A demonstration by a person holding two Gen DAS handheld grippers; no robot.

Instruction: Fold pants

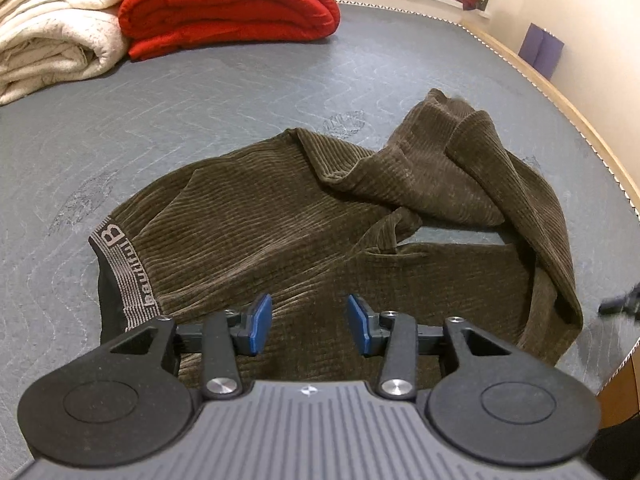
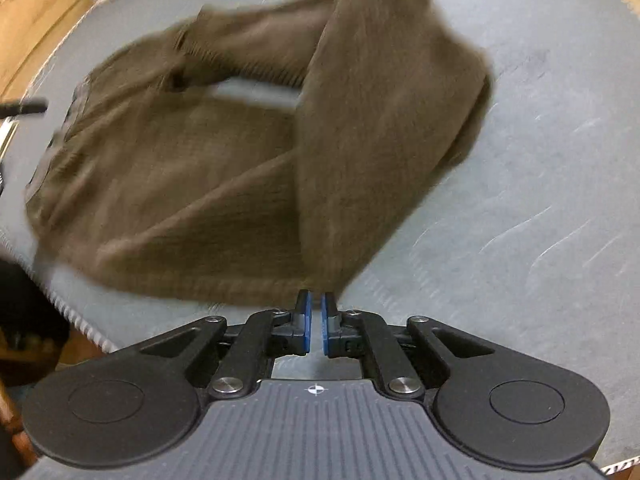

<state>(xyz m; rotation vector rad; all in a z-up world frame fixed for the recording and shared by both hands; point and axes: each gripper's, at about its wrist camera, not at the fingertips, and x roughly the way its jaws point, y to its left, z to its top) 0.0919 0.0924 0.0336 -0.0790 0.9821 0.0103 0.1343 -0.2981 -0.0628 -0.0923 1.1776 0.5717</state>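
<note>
Pants (image 1: 304, 232) look soft, floppy; grab waistband (image 1: 120, 276) w/ your spread left gripper (image 1: 308, 324); right gripper (image 2: 316, 324) nearly closed, empty.

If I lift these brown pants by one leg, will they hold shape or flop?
Likely flop: the pants already lie in soft creases, one leg draped over the other. The thick ribbed fabric suggests some weight, so expect sag. The ribs should grip the open left tongs well, probably not slippery.
</note>
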